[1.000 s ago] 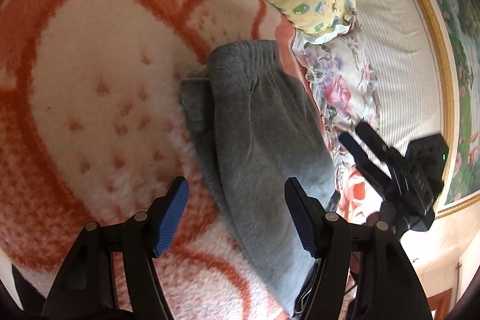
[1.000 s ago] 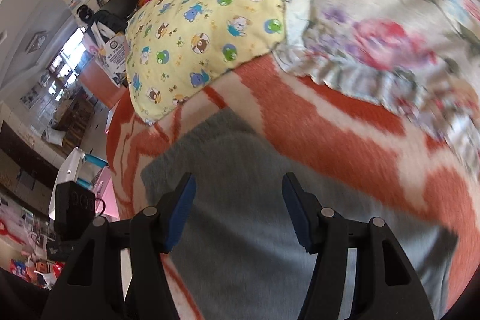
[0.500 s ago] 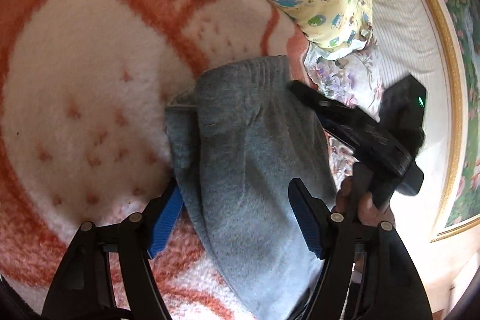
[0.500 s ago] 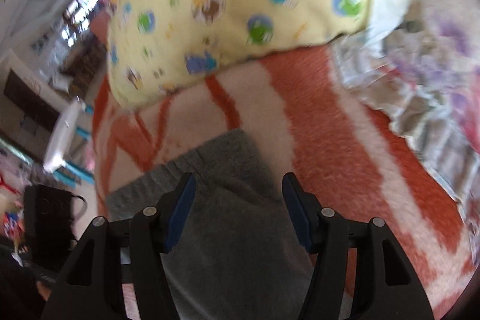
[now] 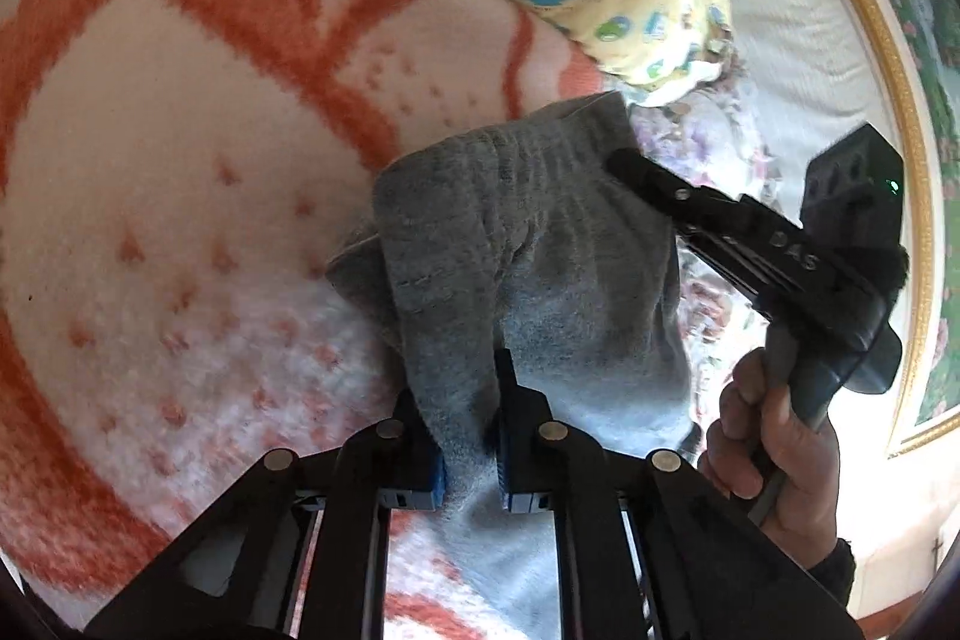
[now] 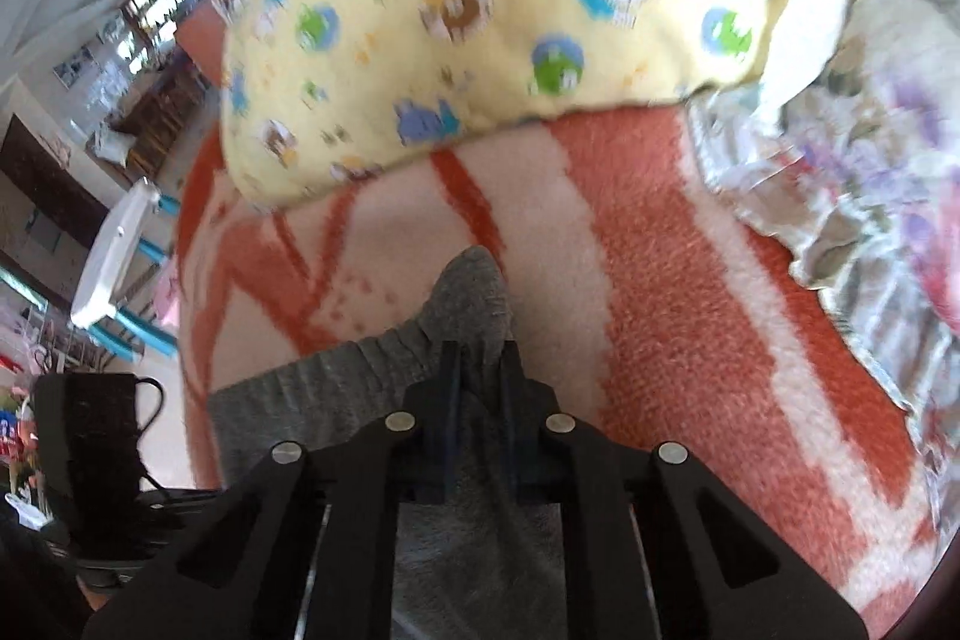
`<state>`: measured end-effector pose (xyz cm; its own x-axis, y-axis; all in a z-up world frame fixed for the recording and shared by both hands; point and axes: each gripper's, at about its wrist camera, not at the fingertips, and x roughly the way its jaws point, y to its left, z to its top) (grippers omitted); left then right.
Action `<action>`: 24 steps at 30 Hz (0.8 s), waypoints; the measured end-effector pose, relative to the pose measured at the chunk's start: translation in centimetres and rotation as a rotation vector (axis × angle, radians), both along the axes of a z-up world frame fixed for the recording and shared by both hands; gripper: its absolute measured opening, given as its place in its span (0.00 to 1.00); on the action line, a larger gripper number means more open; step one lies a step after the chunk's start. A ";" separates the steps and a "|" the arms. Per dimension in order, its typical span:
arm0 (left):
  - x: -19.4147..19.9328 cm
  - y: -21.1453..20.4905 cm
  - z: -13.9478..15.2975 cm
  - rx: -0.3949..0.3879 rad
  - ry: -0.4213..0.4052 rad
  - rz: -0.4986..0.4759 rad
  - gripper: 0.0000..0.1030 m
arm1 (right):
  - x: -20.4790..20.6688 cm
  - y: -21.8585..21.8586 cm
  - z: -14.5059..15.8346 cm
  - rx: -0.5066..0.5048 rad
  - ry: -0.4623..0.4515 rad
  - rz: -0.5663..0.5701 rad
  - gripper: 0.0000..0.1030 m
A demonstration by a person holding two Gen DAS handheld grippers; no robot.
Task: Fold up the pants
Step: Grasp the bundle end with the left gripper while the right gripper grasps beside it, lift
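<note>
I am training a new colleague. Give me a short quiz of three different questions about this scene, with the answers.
1. True or false: the left gripper has gray pants between its fingers.
2. The pants lie on: A) a wooden table B) an orange and white blanket C) a floor.
3. Fill in: the pillow beyond the pants is mostly ____ in colour.

Key: 1 true; 2 B; 3 yellow. Both the left and the right gripper are closing on the pants.
</note>
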<state>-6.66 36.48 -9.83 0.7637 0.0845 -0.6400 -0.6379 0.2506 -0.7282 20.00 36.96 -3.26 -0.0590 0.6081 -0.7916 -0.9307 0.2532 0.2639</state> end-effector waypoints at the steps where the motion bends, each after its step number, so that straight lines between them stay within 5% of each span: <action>1: 0.0 -0.2 0.4 0.005 -0.007 -0.004 0.09 | -0.1 -0.6 0.8 0.024 -0.001 -0.008 0.12; 7: 0.1 -2.0 3.1 0.032 -0.058 -0.023 0.08 | -0.8 -5.5 5.4 0.156 -0.028 -0.043 0.12; 16: 3.1 -8.0 7.9 0.112 -0.114 -0.179 0.08 | -1.8 -17.1 10.2 0.346 -0.035 -0.181 0.05; 24: 3.8 -10.6 7.1 0.115 -0.091 -0.234 0.08 | -1.3 -20.8 8.4 0.272 0.036 -0.235 0.04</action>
